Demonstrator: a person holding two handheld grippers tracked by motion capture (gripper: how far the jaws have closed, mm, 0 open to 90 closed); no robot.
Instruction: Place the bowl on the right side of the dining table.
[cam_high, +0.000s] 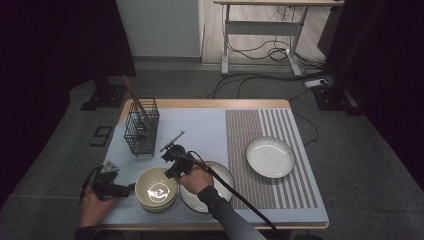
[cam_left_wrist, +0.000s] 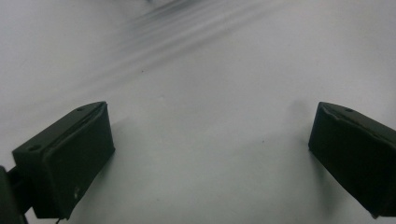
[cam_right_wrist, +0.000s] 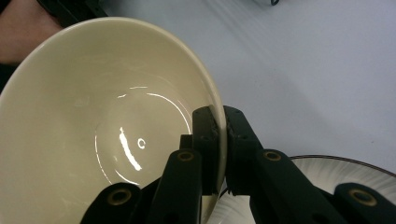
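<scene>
The right claw (cam_right_wrist: 219, 140) is closed on the rim of the cream bowl (cam_right_wrist: 102, 121), one jaw inside the wall and one outside. The bowl sits at the front of the desk (cam_high: 200, 125), on a second bowl as it seems, just beside a dark-rimmed plate (cam_high: 220, 175). So the grasp is done; lifting and placing (where, I cannot tell) are left. The left claw (cam_left_wrist: 210, 149) is wide open and holds nothing, near the bowl.

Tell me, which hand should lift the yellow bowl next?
The right. The right gripper already pinches the bowl's rim, one jaw inside, one outside. The left gripper has its jaws wide apart with nothing between them, beside the bowl.
</scene>
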